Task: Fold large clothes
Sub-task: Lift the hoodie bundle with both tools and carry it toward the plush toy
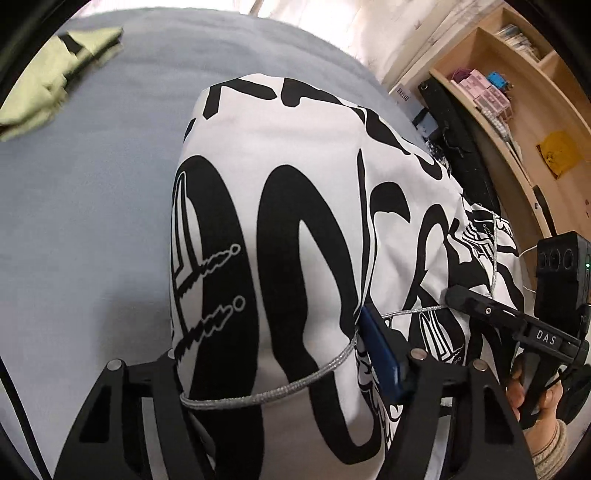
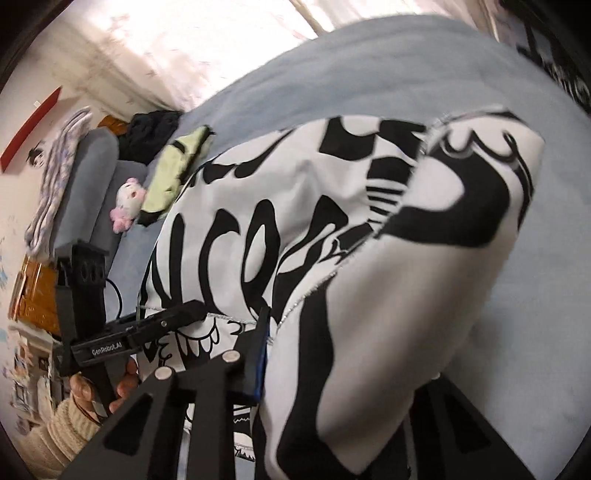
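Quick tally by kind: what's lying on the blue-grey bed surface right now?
Garments: 2, the black-and-white printed fabric garment and the folded pale-green cloth garment.
Soft toys: 1, the pink-and-white plush toy.
Total: 3.

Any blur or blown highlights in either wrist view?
Left wrist: mostly sharp, the garment print crisp, the green cloth at the rim slightly smeared, the window overexposed. Right wrist: motion blur across the whole frame, curtain blown out. Both bend heavily toward the edges.
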{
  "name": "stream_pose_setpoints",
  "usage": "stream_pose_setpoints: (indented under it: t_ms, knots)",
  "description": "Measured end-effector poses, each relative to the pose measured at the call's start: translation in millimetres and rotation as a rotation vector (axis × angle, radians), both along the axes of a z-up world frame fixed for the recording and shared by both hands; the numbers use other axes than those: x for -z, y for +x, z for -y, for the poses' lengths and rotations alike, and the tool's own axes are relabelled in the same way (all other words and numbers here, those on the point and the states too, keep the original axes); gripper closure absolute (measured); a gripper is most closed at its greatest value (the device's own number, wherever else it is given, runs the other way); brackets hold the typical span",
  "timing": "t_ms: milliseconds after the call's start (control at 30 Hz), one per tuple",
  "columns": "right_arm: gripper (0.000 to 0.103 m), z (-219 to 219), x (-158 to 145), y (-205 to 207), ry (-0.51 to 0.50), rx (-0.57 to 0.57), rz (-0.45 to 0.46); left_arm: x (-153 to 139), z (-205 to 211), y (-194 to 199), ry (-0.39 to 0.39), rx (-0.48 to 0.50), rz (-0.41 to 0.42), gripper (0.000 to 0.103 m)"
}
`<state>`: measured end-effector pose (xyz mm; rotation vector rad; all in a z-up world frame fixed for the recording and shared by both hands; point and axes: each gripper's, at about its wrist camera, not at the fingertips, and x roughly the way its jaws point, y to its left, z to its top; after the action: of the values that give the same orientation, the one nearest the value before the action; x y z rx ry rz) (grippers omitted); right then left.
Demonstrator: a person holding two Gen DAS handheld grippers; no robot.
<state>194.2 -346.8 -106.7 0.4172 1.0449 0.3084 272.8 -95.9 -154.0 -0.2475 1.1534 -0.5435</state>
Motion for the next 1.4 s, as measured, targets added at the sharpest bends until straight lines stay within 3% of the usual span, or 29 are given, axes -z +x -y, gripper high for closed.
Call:
stream_pose_setpoints:
  t_ms: [233, 433, 600, 800, 967, 1067, 1200, 1267, 1333, 1367, 1400]
  knots:
    - [0.077, -70, -50, -9, 0.091, -0.028, 0.089, -73, -78, -16, 0.048, -0.041, 0.06, 0.035]
    - [0.077, -162, -83, 29, 0.183, -0.098, 0.134, -130, -175, 1, 0.123, -0.123, 0.105, 0.035]
    - [0.077, -245, -95, 96, 0.292, -0.137, 0.125, -169, -258, 48, 0.206, -0.167, 0.127, 0.035]
    - [0.077, -328, -100, 197, 0.349, -0.133, 0.141, -188, -335, 154, 0.269, -0.163, 0.15, 0.035]
    - [0.077, -367, -80, 286, 0.361, -0.091, 0.163, -171, -392, 267, 0.288, -0.129, 0.144, 0.035]
    - [0.077, -385, -59, 348, 0.36, -0.064, 0.176, -152, -396, 328, 0.285, -0.112, 0.153, 0.035]
    - [0.077, -383, -19, 401, 0.375, -0.049, 0.194, -106, -408, 402, 0.246, -0.121, 0.155, 0.033]
    - [0.077, -385, 9, 418, 0.366, -0.046, 0.176, -64, -414, 425, 0.243, -0.119, 0.118, 0.032]
    - [0.077, -385, 53, 432, 0.339, -0.036, 0.109, -21, -415, 438, 0.296, -0.125, 0.072, 0.021]
    - [0.074, -382, 68, 435, 0.333, -0.028, 0.099, -1, -417, 443, 0.324, -0.139, 0.067, 0.007]
    - [0.07, -378, 82, 438, 0.336, -0.027, 0.099, 10, -422, 443, 0.303, -0.163, 0.091, 0.0]
